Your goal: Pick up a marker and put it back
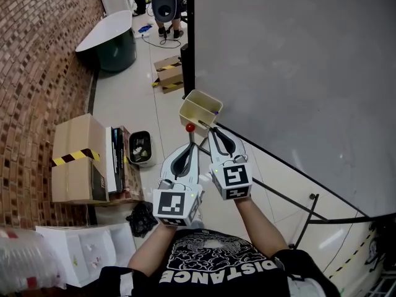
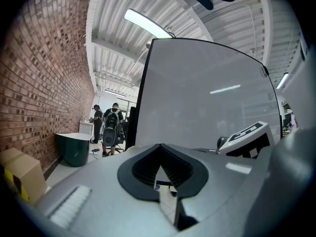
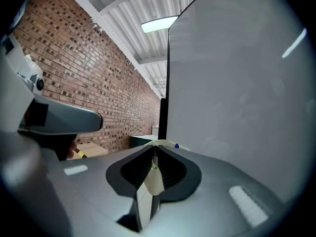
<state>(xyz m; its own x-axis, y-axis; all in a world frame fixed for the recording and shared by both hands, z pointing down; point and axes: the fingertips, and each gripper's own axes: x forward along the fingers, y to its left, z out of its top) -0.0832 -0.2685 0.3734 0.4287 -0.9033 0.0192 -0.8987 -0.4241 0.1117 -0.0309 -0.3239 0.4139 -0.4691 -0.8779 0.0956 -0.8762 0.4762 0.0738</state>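
A beige marker tray (image 1: 199,107) hangs at the lower left corner of the grey whiteboard (image 1: 291,60). A blue-capped marker (image 1: 216,112) rests on the tray's right rim and shows as a blue dot (image 3: 176,145) in the right gripper view. Just below the tray is a red-capped marker (image 1: 190,127) with a white body. My right gripper (image 1: 208,129) is at its body end, jaws closed, and a thin pale stub (image 3: 154,160) sits in the slit between them. My left gripper (image 1: 190,142) is shut just under the red cap, with nothing visible between its jaws.
A brick wall (image 1: 37,73) runs along the left. Cardboard boxes (image 1: 77,159), a small black bin (image 1: 140,147) and a dark green tub (image 1: 114,42) stand on the floor. The whiteboard's black stand legs (image 1: 309,209) spread to the right. People stand far back (image 2: 111,127).
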